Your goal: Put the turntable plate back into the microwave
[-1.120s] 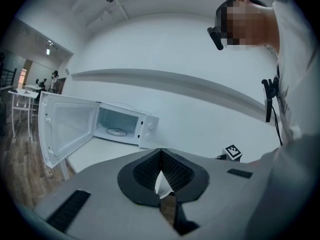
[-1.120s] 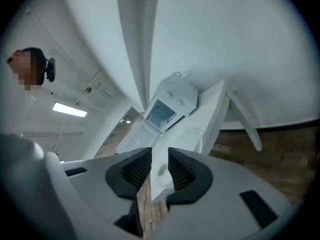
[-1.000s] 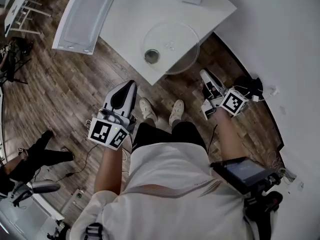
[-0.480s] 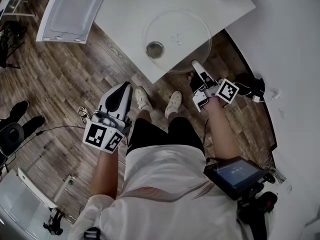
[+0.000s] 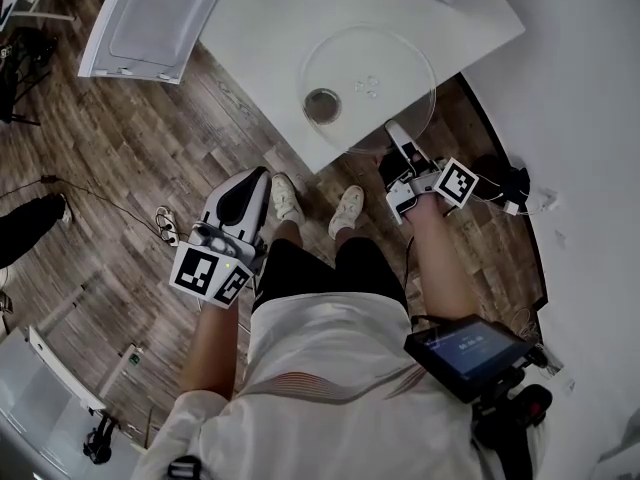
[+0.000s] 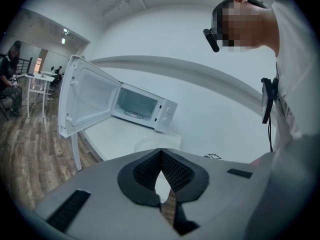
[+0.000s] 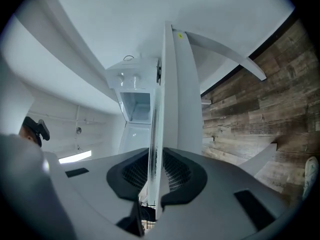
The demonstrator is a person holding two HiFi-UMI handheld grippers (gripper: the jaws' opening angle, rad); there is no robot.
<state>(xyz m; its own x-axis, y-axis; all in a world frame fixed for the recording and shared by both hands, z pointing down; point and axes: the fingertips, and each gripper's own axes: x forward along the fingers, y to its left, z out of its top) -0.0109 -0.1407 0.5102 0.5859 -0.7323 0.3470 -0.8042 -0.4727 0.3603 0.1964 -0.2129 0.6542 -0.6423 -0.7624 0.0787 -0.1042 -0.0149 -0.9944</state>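
right gripper (image 5: 397, 134): has moved up to turntable plate (image 5: 372, 86) near rim, jaws just closed onto it, pointing level | left gripper (image 5: 258, 176): jaws together, empty, well apart from turntable plate

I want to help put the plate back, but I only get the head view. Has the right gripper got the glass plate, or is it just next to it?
Observer: In its own view the right gripper has the turntable plate's rim edge-on between its pads. The jaws have just been closing and press it from both sides.
Operator: Is the other one holding anything?
Observer: No. In its own view the left gripper is shut, with nothing between the pads.
Operator: What's inside the microwave?
Observer: The left gripper view looks into the microwave. A ring lies on its floor, and no plate.
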